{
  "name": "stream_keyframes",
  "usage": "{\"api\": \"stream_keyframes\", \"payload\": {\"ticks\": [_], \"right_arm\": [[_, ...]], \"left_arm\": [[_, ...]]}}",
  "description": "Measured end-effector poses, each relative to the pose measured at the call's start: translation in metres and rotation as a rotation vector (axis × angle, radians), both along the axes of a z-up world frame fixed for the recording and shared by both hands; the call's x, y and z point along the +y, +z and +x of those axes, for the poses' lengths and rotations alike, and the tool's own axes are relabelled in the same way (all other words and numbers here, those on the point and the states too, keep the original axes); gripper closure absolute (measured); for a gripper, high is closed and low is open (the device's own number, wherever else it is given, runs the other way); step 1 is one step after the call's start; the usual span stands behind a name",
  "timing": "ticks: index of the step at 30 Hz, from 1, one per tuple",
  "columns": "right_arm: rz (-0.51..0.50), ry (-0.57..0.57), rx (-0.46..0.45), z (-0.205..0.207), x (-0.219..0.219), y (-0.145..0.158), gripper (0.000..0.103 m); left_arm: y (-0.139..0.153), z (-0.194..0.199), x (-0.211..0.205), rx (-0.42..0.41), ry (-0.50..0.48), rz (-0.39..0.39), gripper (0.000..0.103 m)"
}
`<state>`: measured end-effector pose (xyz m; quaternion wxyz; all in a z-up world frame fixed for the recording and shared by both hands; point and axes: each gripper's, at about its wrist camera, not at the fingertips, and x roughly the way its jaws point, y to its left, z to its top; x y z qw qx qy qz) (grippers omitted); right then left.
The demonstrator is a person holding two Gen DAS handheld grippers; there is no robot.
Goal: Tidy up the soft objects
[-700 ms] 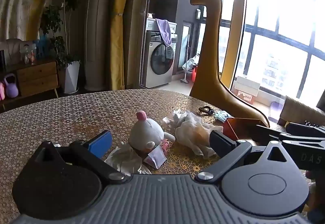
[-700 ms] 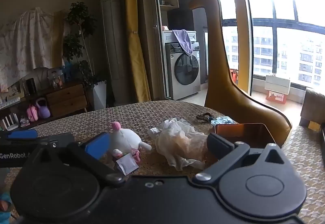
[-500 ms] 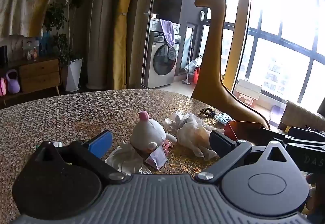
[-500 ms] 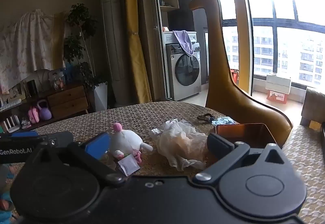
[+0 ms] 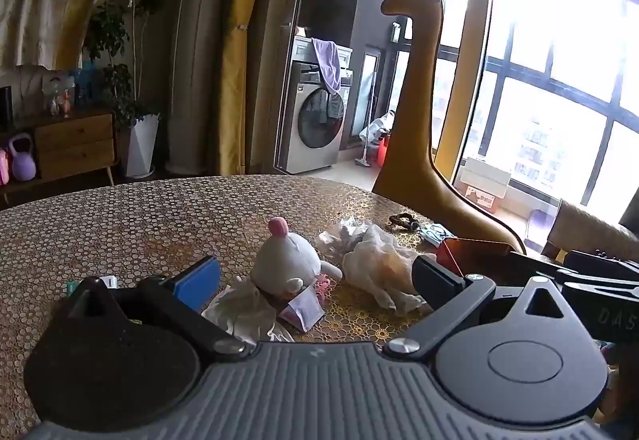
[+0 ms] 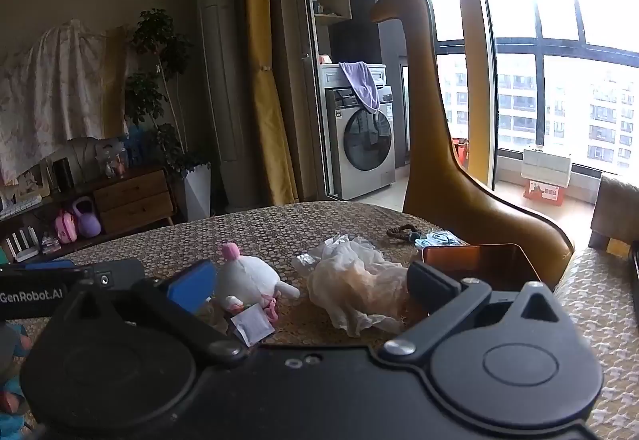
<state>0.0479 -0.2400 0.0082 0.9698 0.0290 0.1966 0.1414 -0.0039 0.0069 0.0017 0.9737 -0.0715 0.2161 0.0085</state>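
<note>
On the far left of the round table [image 5: 120,216], which has a bumpy cloth of tiny gold circles, the left gripper [image 5: 315,276] has its jaws spread wide with nothing between them. Right in front of it, a bit to the left of the middle, lies a thin crinkly white sheet [image 5: 243,310], flat and floppy like a wipe. Just behind that sits the white plush toy [image 5: 285,264], round and fuzzy with a pink bump on top, lying on its side with its long way going left to right. A small paper tag [image 5: 303,308] touches it at the front. I think the toy is the next thing to grab, and it lies straight ahead of the left gripper, so the left hand looks nearer to it. To the right of the toy is a crumpled plastic bag [image 6: 355,280], pale, wrinkly and squashy. It lies straight ahead of the right gripper [image 6: 309,286], so that one suits the bag best. The right gripper is wide open too and holds nothing. Farther right is an orange tin box [image 6: 479,260], shiny and hard with an open top, maybe the place to put the soft things. Behind it stands a tall smooth brown giraffe [image 6: 431,112].
</note>
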Motion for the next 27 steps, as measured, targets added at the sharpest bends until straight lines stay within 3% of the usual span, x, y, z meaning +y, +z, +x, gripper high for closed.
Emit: {"api": "stream_keyframes", "payload": {"ticks": [27], "right_arm": [[-0.017, 0.003, -0.091, -0.014, -0.001, 0.006, 0.001]], "left_arm": [[0.004, -0.008, 0.0, -0.08, -0.046, 0.001, 0.0]]}}
